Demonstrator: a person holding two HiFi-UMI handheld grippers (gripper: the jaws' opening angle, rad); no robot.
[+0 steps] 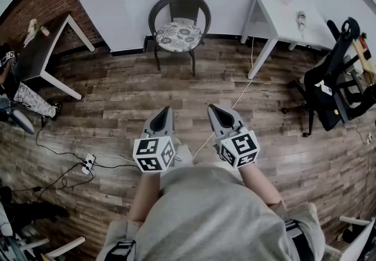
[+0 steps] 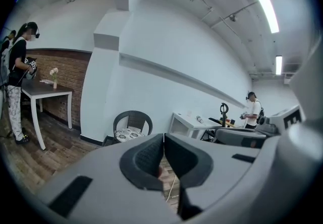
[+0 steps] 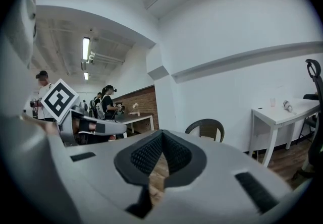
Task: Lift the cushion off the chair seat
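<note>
A patterned round cushion (image 1: pixel 178 36) lies on the seat of a dark wicker chair (image 1: pixel 179 2) against the far white wall. The chair (image 2: pixel 132 117) with its cushion (image 2: pixel 126 134) also shows small and distant in the left gripper view, and the chair's back (image 3: pixel 206 128) peeks over the jaws in the right gripper view. My left gripper (image 1: pixel 167 111) and right gripper (image 1: pixel 212 107) are held side by side over the wooden floor, well short of the chair. Both are shut with nothing between the pads.
A white table (image 1: pixel 282 16) stands right of the chair, with a black office chair (image 1: pixel 332 80) beyond it. A dark table (image 1: pixel 38 48) stands at the left by a brick wall. Cables and a power strip (image 1: pixel 88 163) lie on the floor. People stand at both sides of the room.
</note>
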